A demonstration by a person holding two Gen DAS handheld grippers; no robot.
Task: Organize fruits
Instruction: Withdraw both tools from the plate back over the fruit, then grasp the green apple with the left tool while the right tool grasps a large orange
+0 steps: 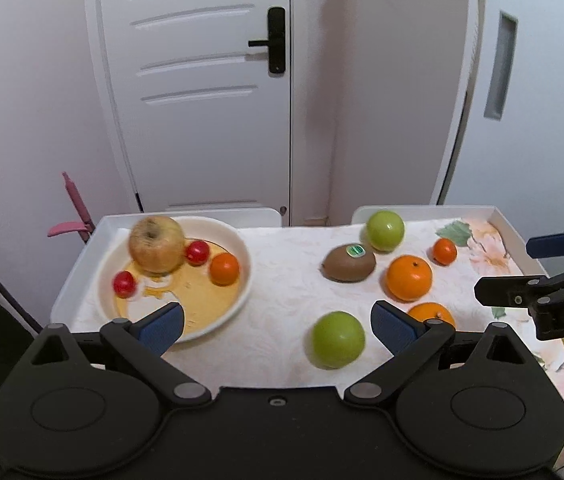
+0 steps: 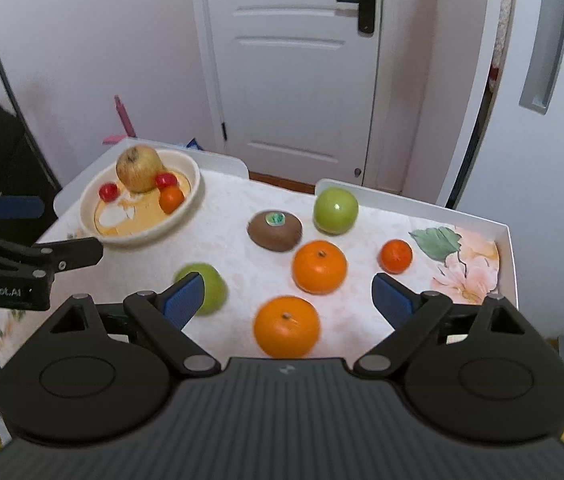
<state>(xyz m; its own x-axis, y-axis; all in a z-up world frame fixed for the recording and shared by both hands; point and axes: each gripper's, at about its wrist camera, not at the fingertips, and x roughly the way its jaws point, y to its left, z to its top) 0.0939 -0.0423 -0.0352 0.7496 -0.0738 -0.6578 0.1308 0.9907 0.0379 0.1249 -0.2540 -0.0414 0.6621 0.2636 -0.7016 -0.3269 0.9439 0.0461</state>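
Observation:
A white bowl (image 1: 242, 256) (image 2: 192, 168) at the table's left holds a yellow apple (image 1: 157, 249) (image 2: 139, 168), two red tomatoes (image 1: 197, 252) and a small orange (image 1: 224, 268). Loose on the cloth lie a near green apple (image 1: 337, 339) (image 2: 212, 286), a kiwi (image 1: 349, 263) (image 2: 275, 230), a far green apple (image 1: 385, 230) (image 2: 335, 210), two oranges (image 1: 409, 277) (image 2: 319, 266) (image 2: 286, 327) and a small tangerine (image 1: 444, 251) (image 2: 395, 255). My left gripper (image 1: 278, 328) is open and empty above the front edge. My right gripper (image 2: 288, 294) is open and empty over the near orange.
The table (image 1: 282, 248) has raised white edges and a floral cloth. A white door (image 1: 210, 80) and walls stand behind it. A pink object (image 1: 74, 216) sits off the left far corner. Each gripper shows at the other view's edge.

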